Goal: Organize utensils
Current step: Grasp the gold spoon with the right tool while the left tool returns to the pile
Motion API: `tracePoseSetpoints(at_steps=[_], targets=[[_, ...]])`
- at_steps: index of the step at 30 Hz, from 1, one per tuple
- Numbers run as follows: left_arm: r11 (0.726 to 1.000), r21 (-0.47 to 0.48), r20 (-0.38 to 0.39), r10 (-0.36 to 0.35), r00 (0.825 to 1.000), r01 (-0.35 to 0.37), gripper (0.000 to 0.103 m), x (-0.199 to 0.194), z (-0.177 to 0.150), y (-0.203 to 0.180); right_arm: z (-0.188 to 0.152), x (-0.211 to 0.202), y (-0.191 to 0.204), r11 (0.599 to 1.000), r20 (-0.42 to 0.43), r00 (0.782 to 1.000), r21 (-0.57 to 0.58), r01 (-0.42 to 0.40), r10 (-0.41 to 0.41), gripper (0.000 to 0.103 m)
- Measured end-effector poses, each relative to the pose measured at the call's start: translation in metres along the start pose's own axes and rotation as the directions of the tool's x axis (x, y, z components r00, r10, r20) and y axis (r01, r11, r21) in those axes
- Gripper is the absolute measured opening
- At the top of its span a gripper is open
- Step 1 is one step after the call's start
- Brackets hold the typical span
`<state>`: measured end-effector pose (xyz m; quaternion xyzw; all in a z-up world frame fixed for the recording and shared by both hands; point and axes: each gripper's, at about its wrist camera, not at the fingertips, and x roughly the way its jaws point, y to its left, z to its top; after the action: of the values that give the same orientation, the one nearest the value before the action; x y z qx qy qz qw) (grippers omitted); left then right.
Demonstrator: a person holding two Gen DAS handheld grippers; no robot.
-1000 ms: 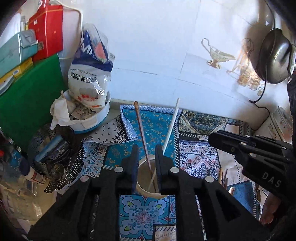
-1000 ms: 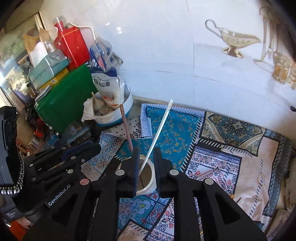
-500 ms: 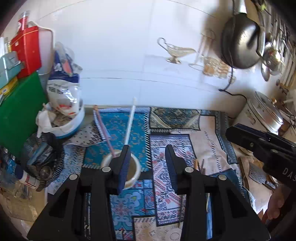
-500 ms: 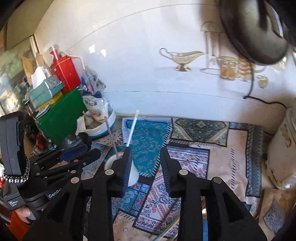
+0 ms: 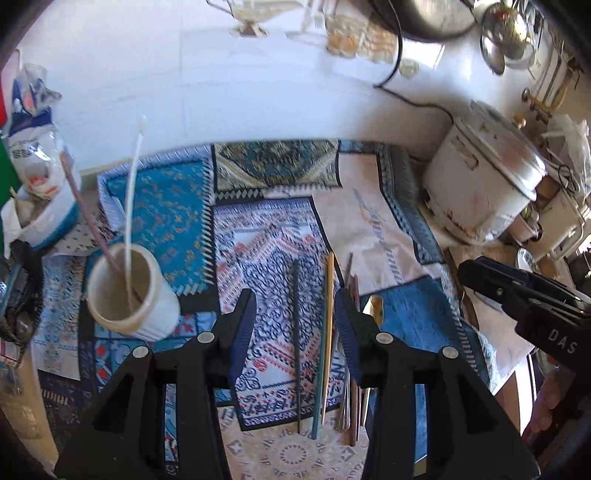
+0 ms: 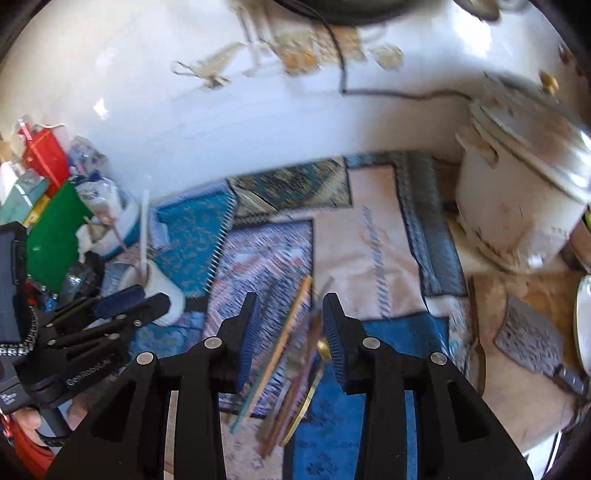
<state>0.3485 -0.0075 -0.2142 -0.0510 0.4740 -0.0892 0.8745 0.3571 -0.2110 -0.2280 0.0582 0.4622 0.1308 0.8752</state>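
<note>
Left wrist | patterned cloth (image 5: 280, 254) on counter, white wall (image 5: 221, 92) | both jaws parted, just opened, holding nothing

From my right wrist camera the whole picture is smeared; the loose chopsticks (image 6: 291, 332) between my right tool's fingers (image 6: 334, 332) blur into streaks, so I cannot count them or tell one from another. The gold-coloured piece (image 6: 324, 349) beside them is too blurred for me to name. On the left wrist camera, the lower ends of the utensil bundle (image 5: 351, 398) vanish behind my left tool's right finger (image 5: 349, 332). The pot on the wall (image 5: 424, 14) is cut off by the top edge. The rice cooker (image 6: 517, 192) runs out of the right edge, blurred.
</note>
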Motion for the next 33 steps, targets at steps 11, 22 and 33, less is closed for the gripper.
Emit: tracePoseSetpoints(at_steps=[11, 22, 33], targets=[[1.000, -0.014, -0.173, 0.022, 0.985, -0.025, 0.043, 0.057, -0.038, 0.007, -0.055, 0.076, -0.036, 0.996, -0.237, 0.971, 0.067, 0.053, -0.036, 0.032], [0.995, -0.063, -0.239, 0.060, 0.969, -0.078, 0.043, 0.071, -0.056, 0.034, -0.061, 0.117, -0.043, 0.995, -0.283, 0.959, 0.079, 0.063, -0.038, 0.032], [0.997, -0.050, -0.270, 0.048, 0.962, -0.064, 0.043, 0.090, -0.051, 0.036, -0.065, 0.120, -0.022, 0.982, -0.219, 0.959, -0.093, 0.162, -0.179, 0.041]])
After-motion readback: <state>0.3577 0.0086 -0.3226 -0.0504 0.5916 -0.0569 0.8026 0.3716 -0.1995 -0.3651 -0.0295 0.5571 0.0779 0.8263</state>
